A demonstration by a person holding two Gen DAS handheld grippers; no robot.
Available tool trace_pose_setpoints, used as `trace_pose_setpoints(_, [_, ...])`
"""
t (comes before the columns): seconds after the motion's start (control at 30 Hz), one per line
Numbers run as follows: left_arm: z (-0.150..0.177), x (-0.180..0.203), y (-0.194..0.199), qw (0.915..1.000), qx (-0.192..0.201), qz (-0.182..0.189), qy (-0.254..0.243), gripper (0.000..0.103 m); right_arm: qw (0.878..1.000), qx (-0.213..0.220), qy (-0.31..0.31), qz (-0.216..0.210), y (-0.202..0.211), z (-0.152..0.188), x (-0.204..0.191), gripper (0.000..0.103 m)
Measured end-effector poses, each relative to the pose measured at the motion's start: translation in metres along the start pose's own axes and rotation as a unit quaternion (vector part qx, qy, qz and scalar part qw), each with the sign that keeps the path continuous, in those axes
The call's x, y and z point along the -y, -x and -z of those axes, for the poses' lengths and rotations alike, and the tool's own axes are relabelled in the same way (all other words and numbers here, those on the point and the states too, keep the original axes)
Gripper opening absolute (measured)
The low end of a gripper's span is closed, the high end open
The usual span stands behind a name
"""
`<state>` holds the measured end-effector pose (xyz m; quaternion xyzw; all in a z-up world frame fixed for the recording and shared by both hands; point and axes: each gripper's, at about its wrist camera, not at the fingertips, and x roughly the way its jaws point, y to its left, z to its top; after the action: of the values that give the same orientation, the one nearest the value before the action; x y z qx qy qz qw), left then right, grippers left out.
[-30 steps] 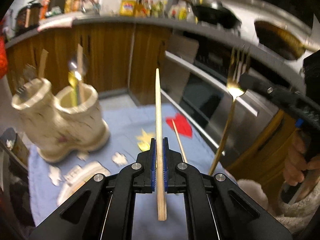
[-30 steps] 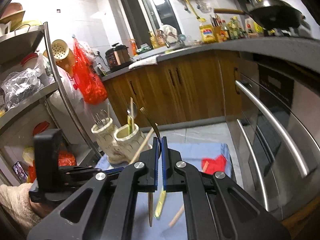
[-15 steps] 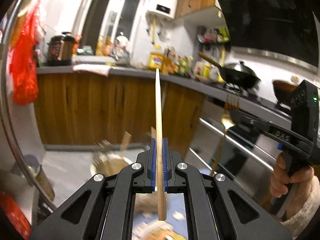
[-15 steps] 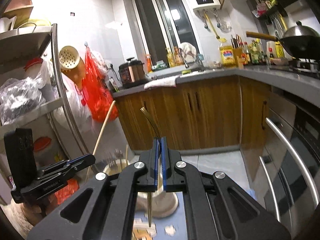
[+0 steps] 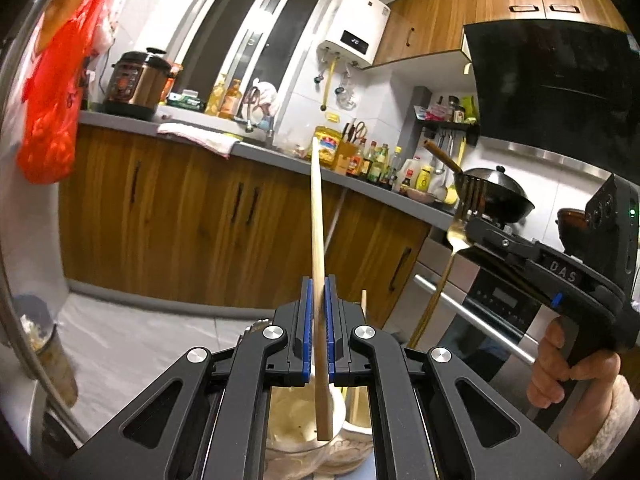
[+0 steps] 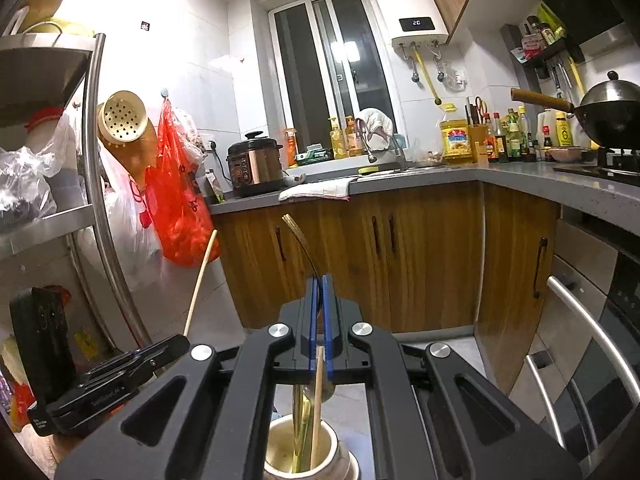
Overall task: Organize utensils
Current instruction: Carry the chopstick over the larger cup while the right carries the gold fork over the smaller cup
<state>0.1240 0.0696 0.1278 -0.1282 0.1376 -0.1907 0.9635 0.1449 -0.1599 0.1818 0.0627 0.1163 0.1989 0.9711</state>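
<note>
My left gripper (image 5: 318,292) is shut on a wooden chopstick (image 5: 316,220) that stands nearly upright. Its lower end hangs over the mouth of the cream two-cup holder (image 5: 340,412) just below the jaws. To the right, my right gripper (image 5: 476,228) is shut on a gold fork (image 5: 466,208) with its tines up. In the right wrist view the right gripper (image 6: 319,284) grips the fork (image 6: 294,232) above the holder (image 6: 276,452). A spoon and a chopstick stand in that cup. The left gripper (image 6: 120,368) and its chopstick (image 6: 200,280) are at the left.
A metal shelf post (image 6: 96,200) and a red bag (image 6: 180,208) stand close on the left. The oven's bar handle (image 5: 472,312) runs on the right. A wooden cabinet front (image 6: 400,248) and a counter with a pressure cooker (image 6: 256,164) lie ahead.
Both grippers rose and swung toward the holder, each keeping its utensil. The holder went from the left of the table to right under the jaws, and the blue cloth dropped from view.
</note>
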Motion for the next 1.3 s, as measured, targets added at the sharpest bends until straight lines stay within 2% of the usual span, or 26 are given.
trace_pose_setpoints(0.13, [0.011, 0.005, -0.002, 0.9997, 0.013, -0.004, -0.019, 0.006, 1.000, 0.007, 0.019, 0.006, -0.007, 0.013, -0.002, 0.003])
trace_pose_setpoints(0.43, [0.031, 0.013, -0.005, 0.9987, 0.013, -0.013, -0.047, 0.006, 0.999, -0.028, 0.028, -0.003, -0.020, 0.041, -0.004, 0.003])
trace_pose_setpoints(0.83, [0.052, 0.003, 0.004, 0.9983, -0.028, -0.022, -0.046, 0.006, 0.998, -0.061, 0.029, -0.016, -0.019, 0.068, -0.005, 0.002])
trace_pose_setpoints(1.13, [0.051, -0.010, 0.003, 0.9994, -0.030, -0.010, -0.014, 0.006, 0.998, -0.061, 0.021, -0.011, -0.018, 0.074, -0.001, 0.003])
trace_pose_setpoints(1.3, [0.039, -0.027, 0.007, 0.9975, -0.017, 0.042, 0.056, 0.006, 0.998, -0.059, 0.020, -0.011, -0.017, 0.074, 0.000, 0.003])
